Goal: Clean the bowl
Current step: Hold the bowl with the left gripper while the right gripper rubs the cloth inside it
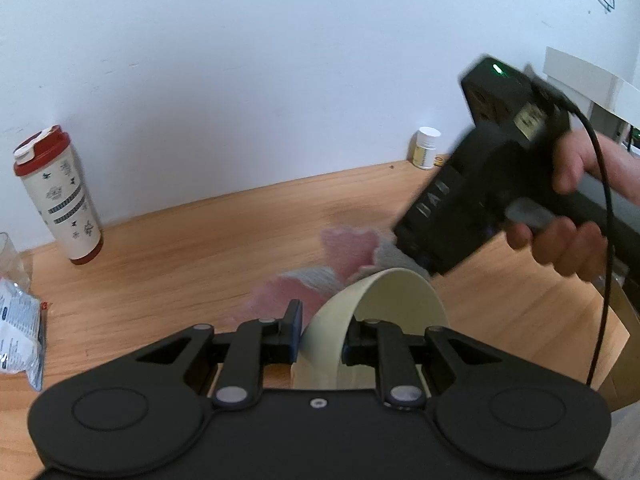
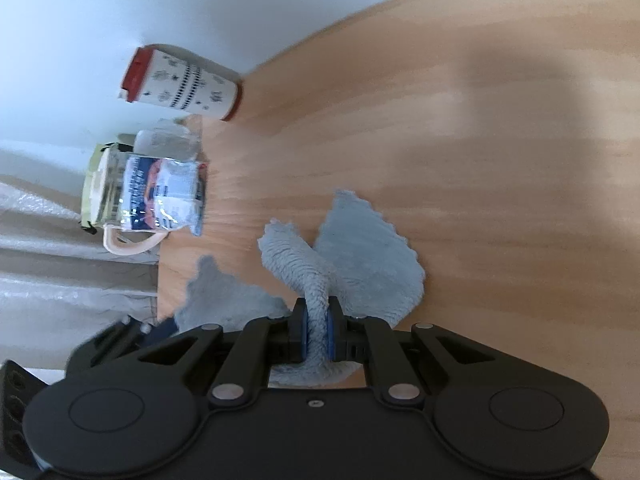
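bowl [image 1: 394,312]: cream, tipped on its side, open mouth facing right | left gripper [image 1: 320,338]: pinching bowl's rim | right gripper [image 2: 317,334]: squeezing fuzzy cloth [image 2: 360,256]

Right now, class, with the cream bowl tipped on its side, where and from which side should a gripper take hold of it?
Grip the bowl by its thin rim wall, one finger inside and one outside. Come from the open side, as the left gripper does: the curved body is too wide for the jaws. That leaves the inside clear for the grey cloth in the right gripper.
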A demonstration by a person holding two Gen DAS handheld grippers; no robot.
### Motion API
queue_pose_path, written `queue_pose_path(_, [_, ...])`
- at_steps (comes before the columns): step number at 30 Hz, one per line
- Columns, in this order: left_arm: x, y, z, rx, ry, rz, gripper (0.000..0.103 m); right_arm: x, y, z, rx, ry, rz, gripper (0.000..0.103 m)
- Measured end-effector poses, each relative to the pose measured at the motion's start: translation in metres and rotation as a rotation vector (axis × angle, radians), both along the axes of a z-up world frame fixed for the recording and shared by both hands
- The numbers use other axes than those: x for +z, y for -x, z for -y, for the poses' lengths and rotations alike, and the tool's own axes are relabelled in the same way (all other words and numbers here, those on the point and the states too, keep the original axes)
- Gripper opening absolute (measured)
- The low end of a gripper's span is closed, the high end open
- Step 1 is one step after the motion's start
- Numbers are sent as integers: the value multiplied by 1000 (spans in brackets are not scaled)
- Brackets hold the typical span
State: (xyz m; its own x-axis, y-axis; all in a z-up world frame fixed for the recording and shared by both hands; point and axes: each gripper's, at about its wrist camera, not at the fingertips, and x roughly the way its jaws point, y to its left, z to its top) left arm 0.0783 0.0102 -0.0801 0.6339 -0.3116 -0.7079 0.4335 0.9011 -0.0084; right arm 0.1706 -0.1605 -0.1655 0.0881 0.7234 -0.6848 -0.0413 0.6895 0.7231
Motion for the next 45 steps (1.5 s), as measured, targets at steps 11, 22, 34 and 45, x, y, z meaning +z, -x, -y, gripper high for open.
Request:
queue_pose_path(11, [-7, 1, 11, -35, -17, -26, 17, 19, -5, -36, 135, 51, 88, 12])
queue_pose_path(22, [1, 4, 8, -22, -6, -13, 17, -41, -2, 7, 4, 21, -105, 12])
queue_pose_path(34, [3, 4, 3, -44, 8, -8, 17, 3, -2, -3, 47, -31, 12, 12])
queue_pose_path(45, [-4, 2, -8, -4, 64, -42, 17, 7, -4, 3, 49, -55, 21, 13])
